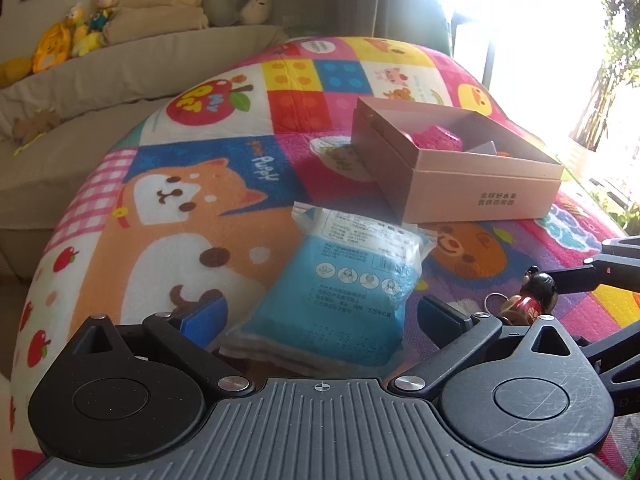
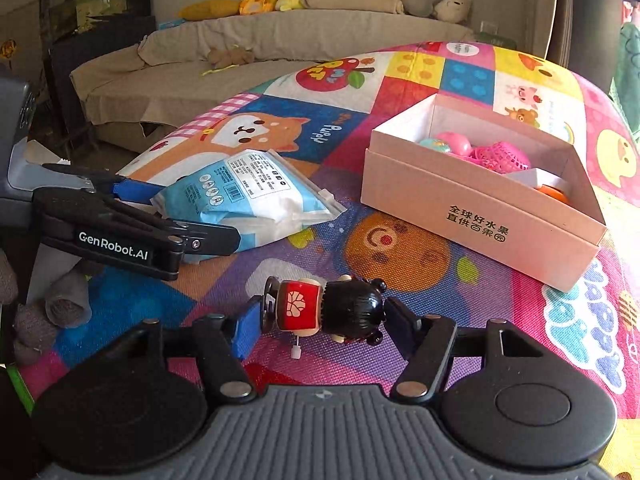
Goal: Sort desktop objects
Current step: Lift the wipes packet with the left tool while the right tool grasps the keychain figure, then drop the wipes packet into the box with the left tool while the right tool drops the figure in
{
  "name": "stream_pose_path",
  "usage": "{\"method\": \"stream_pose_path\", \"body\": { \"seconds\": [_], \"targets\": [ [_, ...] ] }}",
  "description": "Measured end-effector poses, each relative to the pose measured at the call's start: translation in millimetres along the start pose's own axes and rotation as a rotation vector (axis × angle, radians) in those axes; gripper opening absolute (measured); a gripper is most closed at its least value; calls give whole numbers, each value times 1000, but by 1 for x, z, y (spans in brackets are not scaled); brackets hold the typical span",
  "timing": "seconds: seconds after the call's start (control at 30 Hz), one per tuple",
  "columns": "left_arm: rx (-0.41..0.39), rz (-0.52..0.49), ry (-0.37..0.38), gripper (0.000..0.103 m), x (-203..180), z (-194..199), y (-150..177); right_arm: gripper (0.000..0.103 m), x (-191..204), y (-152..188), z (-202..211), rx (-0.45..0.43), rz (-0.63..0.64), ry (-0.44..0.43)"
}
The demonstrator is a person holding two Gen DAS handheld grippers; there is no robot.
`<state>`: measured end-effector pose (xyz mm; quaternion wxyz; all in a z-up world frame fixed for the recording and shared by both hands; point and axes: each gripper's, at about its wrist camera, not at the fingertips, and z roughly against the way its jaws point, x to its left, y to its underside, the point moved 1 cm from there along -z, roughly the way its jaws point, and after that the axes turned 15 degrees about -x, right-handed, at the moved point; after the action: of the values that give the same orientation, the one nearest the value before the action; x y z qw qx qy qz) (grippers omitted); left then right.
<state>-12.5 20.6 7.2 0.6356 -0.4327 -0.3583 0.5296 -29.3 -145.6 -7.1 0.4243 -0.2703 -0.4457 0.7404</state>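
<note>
The right gripper (image 2: 320, 322) has its jaws set on either side of a small wind-up doll (image 2: 328, 312) that lies on its side across the gap, feet toward the blue left finger (image 2: 248, 326) and black-haired head against the dark right one; the pads look to be touching both ends, so I read this as a grip just made along the toy's length, probably because that is the only axis the lying figure offers. The left gripper (image 1: 320, 316) stands with its jaws spread wide, one on each side of the near end of a blue-and-white sealed packet (image 1: 340, 280), neither pad pressing it; it seems poised to take the packet by its narrow edge. Both things rest on the bright cartoon play mat (image 1: 192, 208). Farther off and to the right sits an open pink cardboard box (image 2: 480, 208), already holding pink and orange toys, which makes it the likely place for sorted items. A beige sofa (image 2: 240, 64) with plush toys lies beyond.
</note>
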Motion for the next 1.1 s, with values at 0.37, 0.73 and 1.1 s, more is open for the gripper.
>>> {"method": "stream_pose_path", "body": {
  "seconds": [0.37,0.73,1.1],
  "targets": [
    [48,-101,5,70,-19,-18,-6,65,-23,8,17,-2,-39,59],
    [-275,-163,66,61,-56,-7,-134,65,-102,-96,112,-325,-48,222],
    [-161,-164,155,77,-109,-118,-128,65,-150,-116,82,-333,-127,298]
  ]
}}
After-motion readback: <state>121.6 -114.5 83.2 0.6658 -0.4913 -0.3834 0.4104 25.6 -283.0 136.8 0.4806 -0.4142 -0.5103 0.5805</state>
